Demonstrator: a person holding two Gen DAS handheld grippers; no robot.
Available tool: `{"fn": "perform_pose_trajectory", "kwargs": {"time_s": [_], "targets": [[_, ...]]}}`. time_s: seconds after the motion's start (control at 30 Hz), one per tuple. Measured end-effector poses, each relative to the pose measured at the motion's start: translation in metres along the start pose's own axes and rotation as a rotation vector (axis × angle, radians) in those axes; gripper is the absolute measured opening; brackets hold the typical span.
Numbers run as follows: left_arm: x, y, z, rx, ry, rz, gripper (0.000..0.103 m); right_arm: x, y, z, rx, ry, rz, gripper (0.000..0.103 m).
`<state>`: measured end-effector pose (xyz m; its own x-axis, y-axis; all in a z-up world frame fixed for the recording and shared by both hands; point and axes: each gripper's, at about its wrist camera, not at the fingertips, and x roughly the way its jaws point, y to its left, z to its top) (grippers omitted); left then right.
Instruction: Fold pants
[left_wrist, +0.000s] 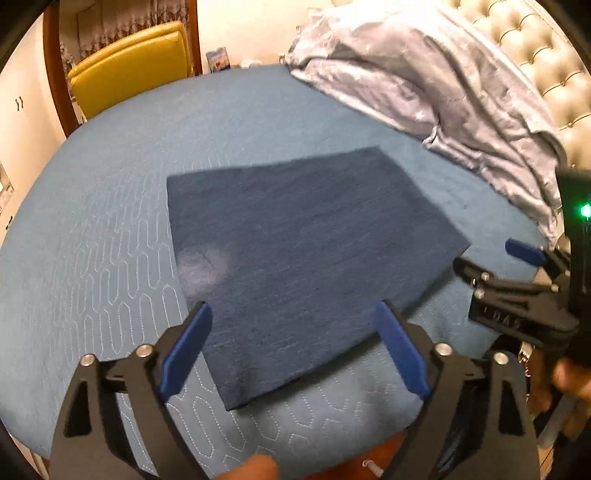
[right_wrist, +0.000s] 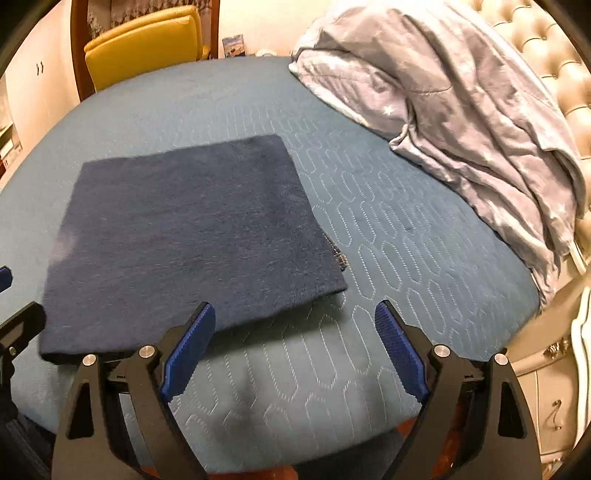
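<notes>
Both hand-held grippers, left (left_wrist: 293, 347) and right (right_wrist: 295, 347), are hovering wide open and empty. Folded pants (right_wrist: 192, 236) are lying flat on the bed (right_wrist: 388, 229) just ahead of them; being soft and limp, they are probably best pinched at a near corner.

The left gripper (left_wrist: 293, 314) hangs with its jaws spread wide, the blue fingertips (left_wrist: 186, 350) far apart and nothing between them. It is raised and tilted downward, over the near edge of the folded pants (left_wrist: 295, 258). The right gripper (right_wrist: 295, 314) is likewise wide open and empty, just beside the pants' near right corner and clear of the cloth. In the left wrist view the right gripper (left_wrist: 491, 258) shows from the side, just off the pants' right edge, with the person's right hand (left_wrist: 569, 384) wrapped around its handle.
</notes>
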<state>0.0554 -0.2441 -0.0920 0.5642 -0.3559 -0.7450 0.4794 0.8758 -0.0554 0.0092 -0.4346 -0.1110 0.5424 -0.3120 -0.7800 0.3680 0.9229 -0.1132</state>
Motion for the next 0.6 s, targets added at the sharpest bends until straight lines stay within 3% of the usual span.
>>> {"fn": "perform_pose_trajectory", "kwargs": {"time_s": [0.17, 0.23, 0.37, 0.6], "targets": [[-0.027, 0.004, 0.014, -0.080, -0.051, -0.035, 0.101, -0.036, -0.007, 0.004, 0.032, -0.042, 0.006, 0.084], [-0.036, 0.004, 0.019, -0.081, -0.073, -0.011, 0.101, -0.049, -0.009, 0.006, 0.037, -0.060, 0.007, 0.085], [-0.041, 0.001, 0.025, -0.085, -0.042, -0.038, 0.101, -0.071, -0.011, 0.011, 0.052, -0.093, 0.017, 0.086], [-0.044, -0.007, 0.027, -0.064, -0.047, 0.001, 0.101, -0.082, -0.007, 0.012, 0.050, -0.113, 0.027, 0.086]]}}
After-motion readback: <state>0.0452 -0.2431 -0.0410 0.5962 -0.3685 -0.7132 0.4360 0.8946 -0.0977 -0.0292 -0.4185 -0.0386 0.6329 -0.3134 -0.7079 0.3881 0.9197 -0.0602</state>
